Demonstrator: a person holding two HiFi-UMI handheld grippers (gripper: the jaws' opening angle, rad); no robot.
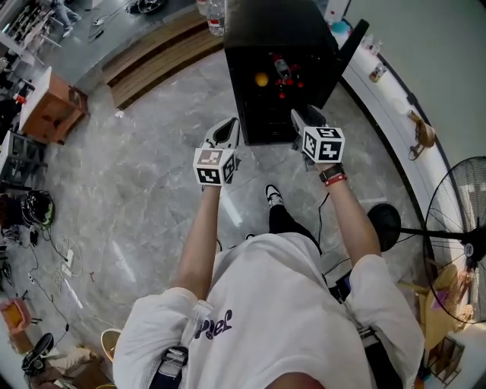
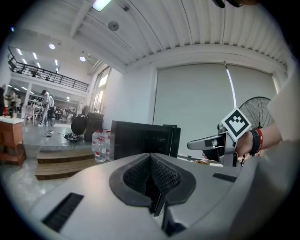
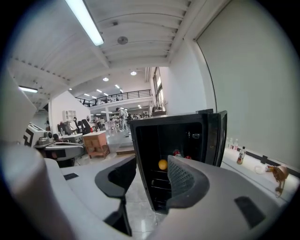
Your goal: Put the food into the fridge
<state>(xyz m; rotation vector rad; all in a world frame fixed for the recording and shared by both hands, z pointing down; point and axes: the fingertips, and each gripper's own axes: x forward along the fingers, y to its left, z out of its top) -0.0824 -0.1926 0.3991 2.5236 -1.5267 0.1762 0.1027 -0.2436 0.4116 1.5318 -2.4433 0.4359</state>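
A black fridge (image 1: 281,38) stands on the floor ahead with its door (image 1: 351,47) swung open to the right. On its shelves lie an orange (image 1: 261,79) and red food items (image 1: 285,85). The right gripper view shows the same orange (image 3: 162,164) and red items (image 3: 177,152) inside the fridge (image 3: 187,136). My left gripper (image 1: 226,131) hovers before the fridge's lower left corner, its jaws shut and empty (image 2: 151,176). My right gripper (image 1: 304,120) is level with it by the fridge's front and stands open (image 3: 147,176) with nothing between its jaws.
Water bottles (image 1: 216,17) stand on wooden steps (image 1: 152,57) left of the fridge. A white ledge (image 1: 383,91) runs along the right wall. A standing fan (image 1: 456,228) is at the right. A wooden cabinet (image 1: 49,106) and cables (image 1: 45,243) are at the left.
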